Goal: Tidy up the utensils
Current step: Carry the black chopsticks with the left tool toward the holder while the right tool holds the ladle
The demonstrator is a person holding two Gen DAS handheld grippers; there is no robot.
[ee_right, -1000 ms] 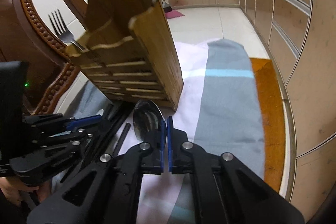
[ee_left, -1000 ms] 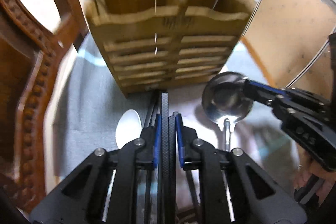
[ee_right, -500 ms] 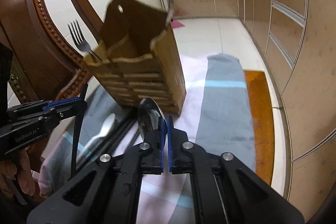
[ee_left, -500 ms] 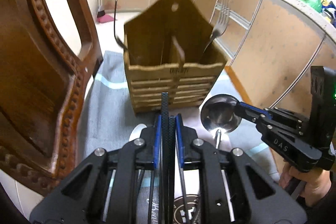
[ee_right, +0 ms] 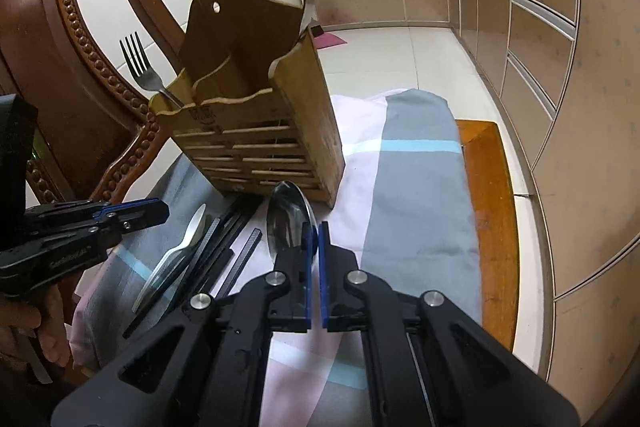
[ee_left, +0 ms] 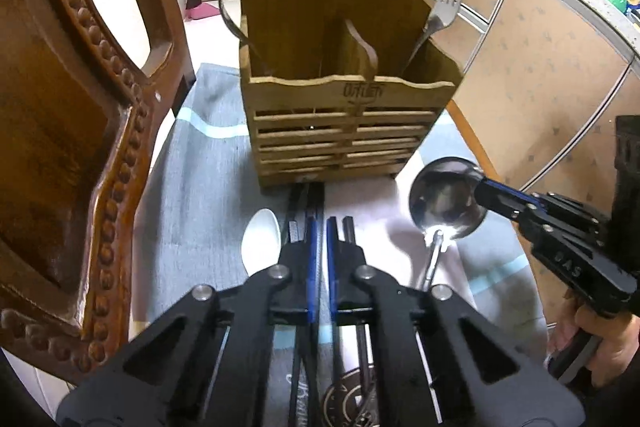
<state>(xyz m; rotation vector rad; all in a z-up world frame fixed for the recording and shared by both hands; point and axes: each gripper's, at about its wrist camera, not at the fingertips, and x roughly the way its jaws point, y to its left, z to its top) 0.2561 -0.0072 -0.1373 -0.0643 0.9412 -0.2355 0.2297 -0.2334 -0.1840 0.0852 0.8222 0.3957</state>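
right gripper (ee_right: 315, 233) jaws clamped on the steel ladle (ee_left: 446, 199) bowl rim, thin grip, probably slips mid-lift into the wooden caddy (ee_left: 344, 95); left gripper (ee_left: 319, 227) jaws together, empty.

Steel ladle (ee_left: 448, 201) beside slatted caddy (ee_left: 344, 123)

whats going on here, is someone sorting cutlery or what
A person with a hand-held gripper in each hand is sorting utensils into a wooden caddy that stands on a striped cloth. The right gripper is clamped on the bowl of a metal ladle. The left gripper is shut with nothing between its fingers. A fork already stands in the caddy. A white spoon and black chopsticks lie on the cloth in front of it.
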